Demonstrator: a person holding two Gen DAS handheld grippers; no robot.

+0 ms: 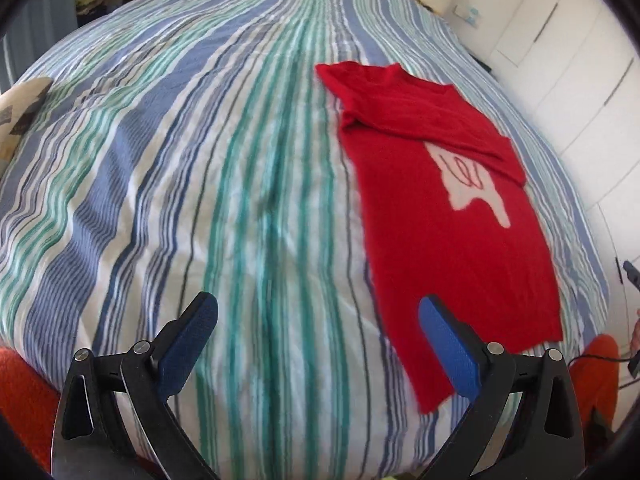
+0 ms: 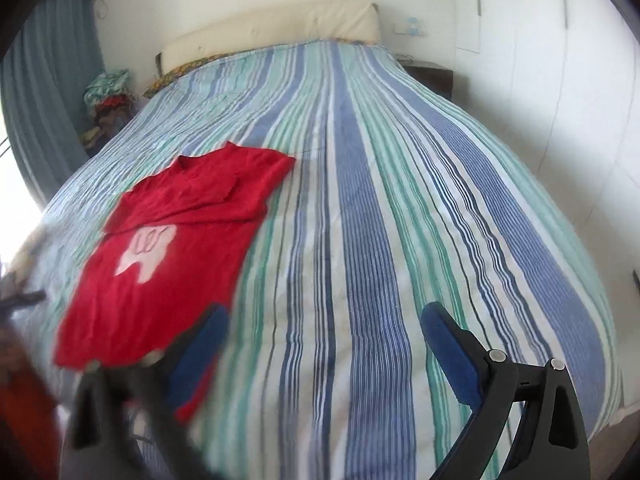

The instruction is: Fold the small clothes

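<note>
A wide bed fills both views, covered with a striped bedspread (image 1: 180, 200) (image 2: 380, 220) in blue, green and white, the stripes running away from the cameras toward a cream headboard (image 2: 272, 30) at the far end. Beside the bed stands a white wardrobe (image 1: 568, 52) with long vertical handles, and on the other side hangs a blue-grey curtain (image 2: 52, 80), with a heap of mixed clothes (image 2: 108, 96) piled near it. On the bedspread lies a red shirt (image 1: 448, 208) (image 2: 160, 248), flat and spread out, with its sleeves folded inward across the chest, so that they cover the top part of a pale print (image 1: 472, 180) (image 2: 146, 248) on the front. The lower hem of the shirt is at the near edge of the bed, and the collar points toward the headboard. The left gripper (image 1: 318, 344) hangs above the bedspread with its blue-padded jaws standing wide apart and nothing between them; the shirt is just beside its right finger, and I cannot tell if they touch. The right gripper (image 2: 322, 344) is also spread wide and holds nothing; its left finger is blurred and lies in front of the shirt's lower corner.
</note>
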